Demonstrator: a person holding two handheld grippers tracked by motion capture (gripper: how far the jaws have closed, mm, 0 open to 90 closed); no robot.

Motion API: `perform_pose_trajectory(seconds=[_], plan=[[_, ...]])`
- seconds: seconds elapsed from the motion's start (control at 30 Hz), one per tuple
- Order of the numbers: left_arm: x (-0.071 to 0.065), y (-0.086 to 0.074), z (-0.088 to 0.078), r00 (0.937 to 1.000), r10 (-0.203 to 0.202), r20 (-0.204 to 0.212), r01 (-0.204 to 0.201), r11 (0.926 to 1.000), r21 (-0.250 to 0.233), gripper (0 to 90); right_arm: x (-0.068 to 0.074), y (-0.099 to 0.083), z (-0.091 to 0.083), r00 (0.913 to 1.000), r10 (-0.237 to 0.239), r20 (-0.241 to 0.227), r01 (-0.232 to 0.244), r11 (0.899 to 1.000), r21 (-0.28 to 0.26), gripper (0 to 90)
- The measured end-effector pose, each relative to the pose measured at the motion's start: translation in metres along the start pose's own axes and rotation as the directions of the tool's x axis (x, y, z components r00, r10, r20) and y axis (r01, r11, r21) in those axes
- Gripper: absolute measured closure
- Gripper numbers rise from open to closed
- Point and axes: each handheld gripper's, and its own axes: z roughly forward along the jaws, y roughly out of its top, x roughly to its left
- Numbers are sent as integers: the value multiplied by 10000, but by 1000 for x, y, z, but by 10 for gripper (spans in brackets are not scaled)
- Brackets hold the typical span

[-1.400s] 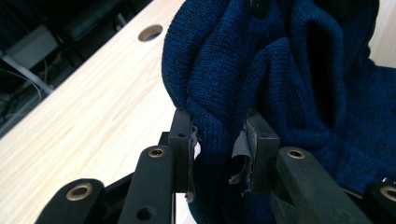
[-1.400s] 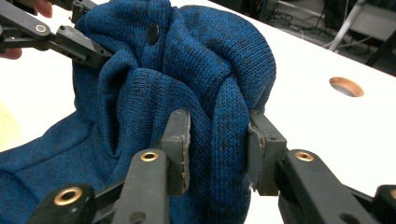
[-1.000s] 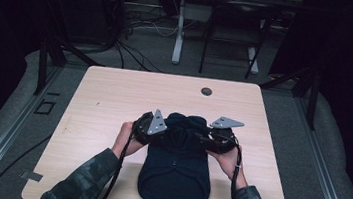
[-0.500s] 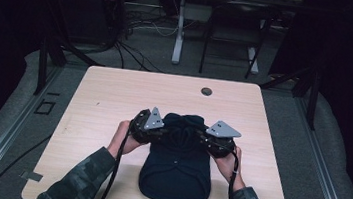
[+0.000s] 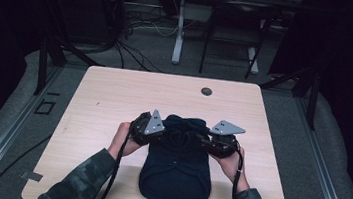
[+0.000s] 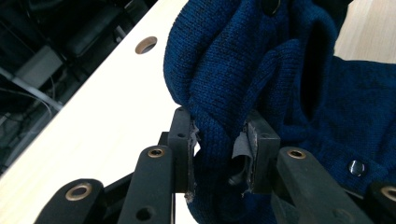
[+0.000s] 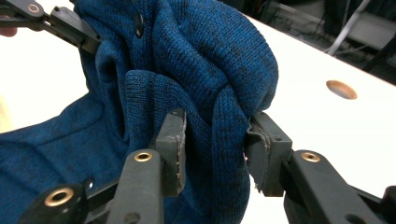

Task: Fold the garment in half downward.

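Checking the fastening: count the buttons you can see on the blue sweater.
2. One button sits low beside the left claw; another button lies near the top fold of the sweater. Folds may hide more.

A knit sweater (image 5: 176, 172) lies on the counter (image 5: 114, 97) near its front edge. The left gripper (image 5: 153, 129) sits at its left, the right gripper (image 5: 210, 138) at its right. A hole (image 5: 206, 91) lies behind them.
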Motion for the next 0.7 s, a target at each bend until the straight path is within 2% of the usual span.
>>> perform_pose_trajectory(seconds=[0.1, 0.2, 0.23, 0.3, 0.33, 0.4, 0.47, 0.53, 0.67, 0.7], plan=[[-3, 1, -2, 9999, 159, -15, -159, 9999, -44, 684, -1, -4, -3, 10000, -32, -94, 33, 10000, 60, 637], [-5, 2, -2, 10000, -18, 71, 18, 10000, -50, 663, 0, -8, -5, 10000, -83, -50, 83, 10000, -36, 662], [-5, 1, -1, 9996, -99, 248, 100, 9999, -20, 654, 1, -9, -6, 9999, -161, -44, 161, 9999, 14, 665], [-6, 2, 0, 9973, -322, 653, 300, 9989, 351, 586, 1, -11, -6, 9996, -277, -46, 277, 9996, 75, 668], [-6, 2, 1, 9959, -423, 797, 381, 9978, 545, 517, 2, -11, -7, 9996, -285, -67, 285, 9996, 6, 672], [-8, 1, 4, 9927, -681, 994, 592, 9942, 900, 439, 2, -13, -8, 9992, -399, -56, 398, 9992, -51, 676], [-10, -1, 8, 9896, -804, 1194, 670, 9914, 1120, 419, 3, -13, -9, 9990, -453, -24, 453, 9990, -69, 680], [-11, -3, 11, 9889, -810, 1245, 648, 9895, 1295, 427, 3, -13, -9, 9987, -510, -45, 510, 9987, -49, 681], [-12, -6, 13, 9904, -843, 1092, 724, 9914, 1092, 633, 5, -13, -8, 9984, -568, -58, 568, 9984, 9, 666], [-10, -6, 12, 9907, -868, 1051, 769, 9925, 949, 652, 4, -13, -9, 9986, -521, -87, 522, 9986, 76, 645]])
